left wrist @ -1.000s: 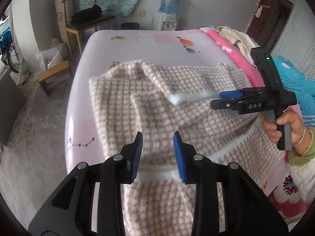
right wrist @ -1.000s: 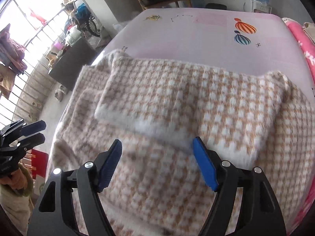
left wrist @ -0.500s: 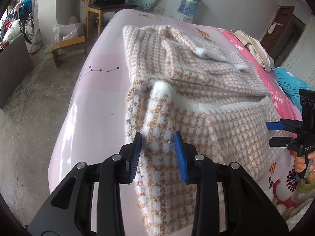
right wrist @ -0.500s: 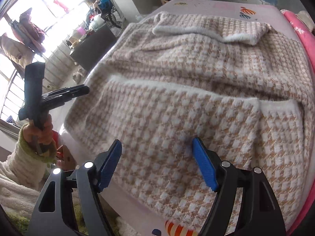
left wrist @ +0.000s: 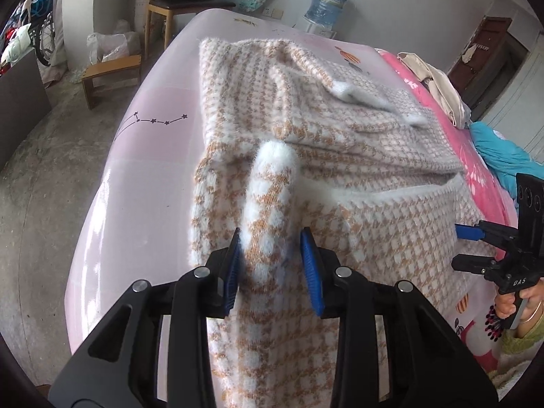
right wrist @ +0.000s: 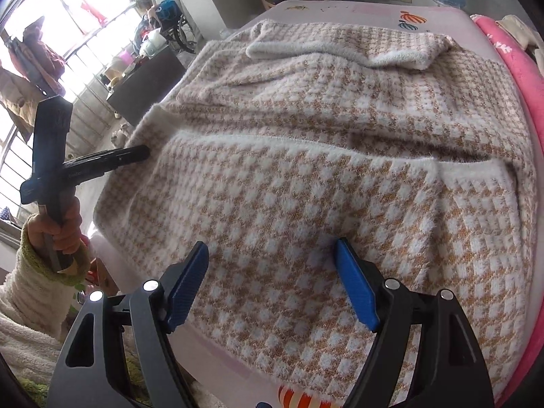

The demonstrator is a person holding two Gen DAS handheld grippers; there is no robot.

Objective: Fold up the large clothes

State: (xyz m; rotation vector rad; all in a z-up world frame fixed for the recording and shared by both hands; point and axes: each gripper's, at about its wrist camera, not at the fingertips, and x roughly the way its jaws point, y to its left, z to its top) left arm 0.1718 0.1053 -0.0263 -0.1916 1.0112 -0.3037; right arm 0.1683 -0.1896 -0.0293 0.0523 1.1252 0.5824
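Note:
A large fuzzy sweater (right wrist: 306, 156) in a tan and white houndstooth knit lies spread on the pink bed; it also shows in the left wrist view (left wrist: 340, 156). Its sleeves are folded across the body. My left gripper (left wrist: 272, 255) is open, with the sweater's near left corner bunched up between its blue pads. In the right wrist view the left gripper (right wrist: 136, 153) reaches the sweater's left edge. My right gripper (right wrist: 272, 282) is open and empty, low over the near hem. In the left wrist view the right gripper (left wrist: 465, 244) sits by the sweater's right edge.
The pink bed sheet (left wrist: 142, 176) drops off at the left edge to a concrete floor. A wooden chair (left wrist: 176, 3), a low stool (left wrist: 108, 71) and a water bottle (left wrist: 326, 0) stand beyond the bed. Pink and blue bedding (left wrist: 493, 156) lies at the right.
Both grippers have drawn back from over the folded sleeves to the sweater's near edge. The left one has closed in on the near left corner, which now rises between its pads.

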